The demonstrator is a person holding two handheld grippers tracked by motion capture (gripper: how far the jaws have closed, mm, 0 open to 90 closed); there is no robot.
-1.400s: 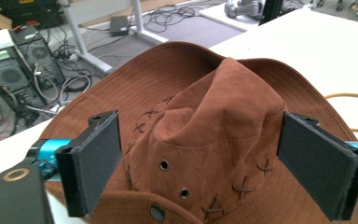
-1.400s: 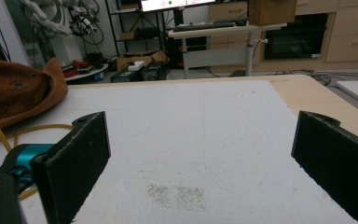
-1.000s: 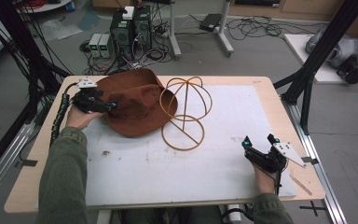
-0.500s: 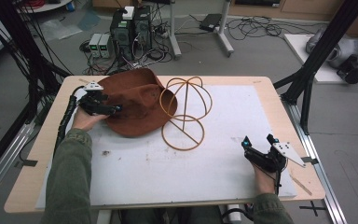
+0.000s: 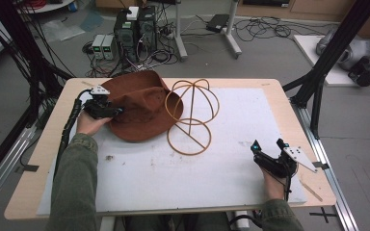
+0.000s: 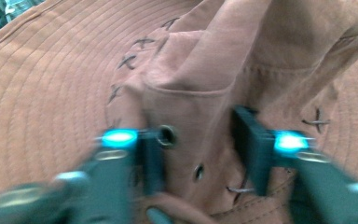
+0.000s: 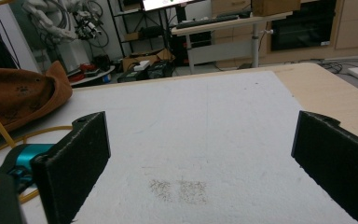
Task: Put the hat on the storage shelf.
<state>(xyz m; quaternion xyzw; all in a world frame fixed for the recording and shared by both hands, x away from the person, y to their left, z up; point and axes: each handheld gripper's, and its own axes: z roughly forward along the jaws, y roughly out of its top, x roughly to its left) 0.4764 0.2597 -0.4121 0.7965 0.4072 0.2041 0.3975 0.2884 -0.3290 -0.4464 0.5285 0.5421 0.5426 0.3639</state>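
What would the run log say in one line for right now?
left gripper: jaws around fold of floppy brown cloth hat | right gripper: open, empty, over white mat | yellow wire hat frame: beside hat

A wooden table [image 5: 313, 125] carries a white mat [image 5: 250, 120], hat [image 5: 142, 103] and wire frame [image 5: 192, 115].

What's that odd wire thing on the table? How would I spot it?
Look at the white mat covering the wooden table. Near its far left lies a brown hat; the wire stand sits right beside it. It's a bare yellowish frame, a flat ring with a dome of hoops above.
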